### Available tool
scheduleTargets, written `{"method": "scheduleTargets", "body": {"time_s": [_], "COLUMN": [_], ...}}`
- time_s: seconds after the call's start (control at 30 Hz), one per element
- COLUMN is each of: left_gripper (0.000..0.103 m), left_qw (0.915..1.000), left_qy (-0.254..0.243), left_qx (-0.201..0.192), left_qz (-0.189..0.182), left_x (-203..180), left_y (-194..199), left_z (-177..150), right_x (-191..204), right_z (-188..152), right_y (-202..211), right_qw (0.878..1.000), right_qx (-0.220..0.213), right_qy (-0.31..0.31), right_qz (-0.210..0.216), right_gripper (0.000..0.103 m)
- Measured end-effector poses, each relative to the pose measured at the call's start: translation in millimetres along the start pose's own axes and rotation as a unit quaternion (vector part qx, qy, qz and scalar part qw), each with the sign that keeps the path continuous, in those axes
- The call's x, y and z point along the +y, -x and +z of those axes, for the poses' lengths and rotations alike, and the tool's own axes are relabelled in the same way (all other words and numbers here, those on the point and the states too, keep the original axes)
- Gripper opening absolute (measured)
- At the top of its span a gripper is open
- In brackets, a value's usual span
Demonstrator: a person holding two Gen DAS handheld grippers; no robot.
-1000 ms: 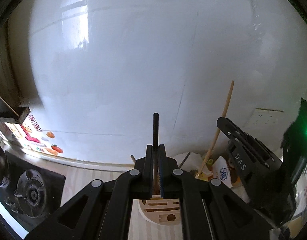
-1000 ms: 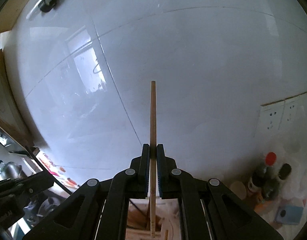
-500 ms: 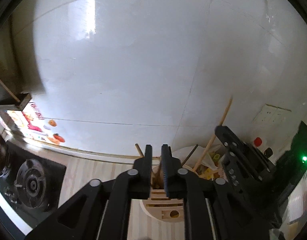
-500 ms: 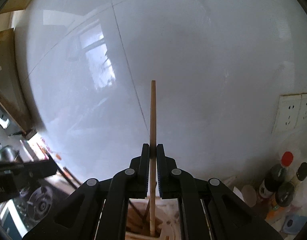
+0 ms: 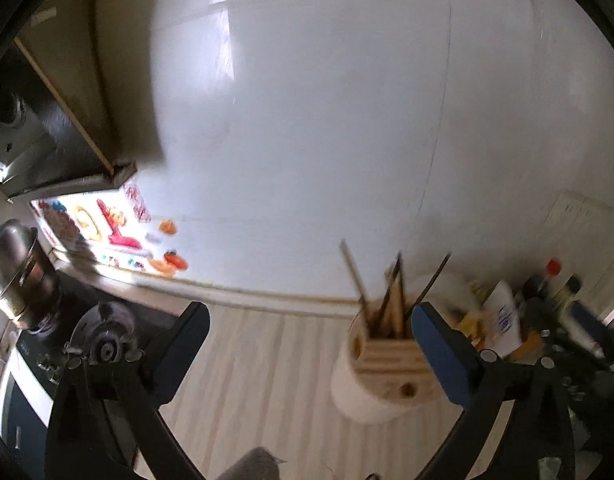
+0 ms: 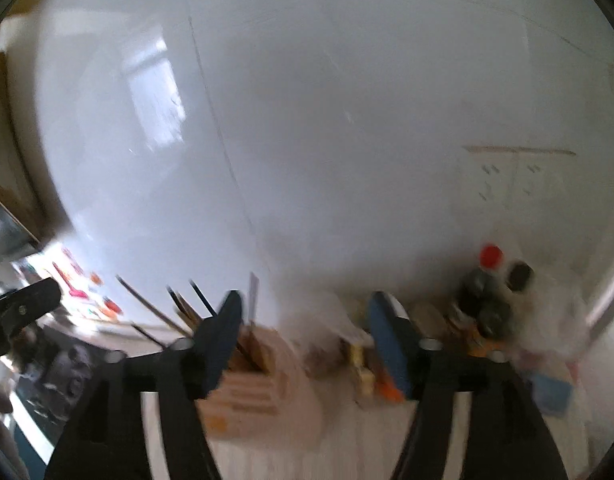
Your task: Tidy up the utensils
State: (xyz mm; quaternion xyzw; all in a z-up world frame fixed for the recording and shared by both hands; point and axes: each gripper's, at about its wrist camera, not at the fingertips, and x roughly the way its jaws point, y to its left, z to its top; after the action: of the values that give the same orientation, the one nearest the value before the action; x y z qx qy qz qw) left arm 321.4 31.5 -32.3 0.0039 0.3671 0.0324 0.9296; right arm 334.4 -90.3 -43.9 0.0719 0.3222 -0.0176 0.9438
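Note:
A white round utensil holder (image 5: 381, 376) with a slotted wooden top stands on the pale counter. Several chopsticks and thin sticks (image 5: 393, 300) stand upright in it. My left gripper (image 5: 310, 312) hangs above and in front of the holder. Its jaws are opening and stand wide, with nothing held between them. In the blurred right wrist view the holder (image 6: 263, 384) lies low and left of centre, its sticks (image 6: 187, 308) behind my left finger. My right gripper (image 6: 305, 300) is also opening and is empty. The left gripper's body (image 6: 27, 304) shows at that view's left edge.
A gas stove burner (image 5: 103, 344) and a metal pot (image 5: 15, 276) sit at the left under a range hood (image 5: 47, 140). Dark sauce bottles (image 6: 483, 296), packets (image 5: 503, 320) and wall sockets (image 6: 515, 176) crowd the right. A glossy white wall rises behind.
Both grippers were shut on upright sticks, the left on a dark one and the right on a wooden one. Both have let go, opened wide and tipped downward.

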Motion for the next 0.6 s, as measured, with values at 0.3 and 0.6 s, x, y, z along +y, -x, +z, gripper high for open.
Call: {"method": "scheduleTargets", "body": {"time_s": [0.3, 0.6], "left_gripper": [0.103, 0.103], "left_qw": [0.9997, 0.9997], "left_qy": [-0.021, -0.023], "left_qx": [0.012, 0.002], "left_qz": [0.002, -0.005], "left_x": [3, 4], "left_y": [-6, 15], "left_z": [-25, -39], "right_x": [3, 10], "right_z": [-34, -43], "right_y": [13, 42], "right_qw": [0.997, 0.995], "right_qx": [0.027, 0.019], "right_qy": [0.027, 0.029], "right_qz": [-0.063, -0.091], "right_gripper": [0.102, 0.103]}}
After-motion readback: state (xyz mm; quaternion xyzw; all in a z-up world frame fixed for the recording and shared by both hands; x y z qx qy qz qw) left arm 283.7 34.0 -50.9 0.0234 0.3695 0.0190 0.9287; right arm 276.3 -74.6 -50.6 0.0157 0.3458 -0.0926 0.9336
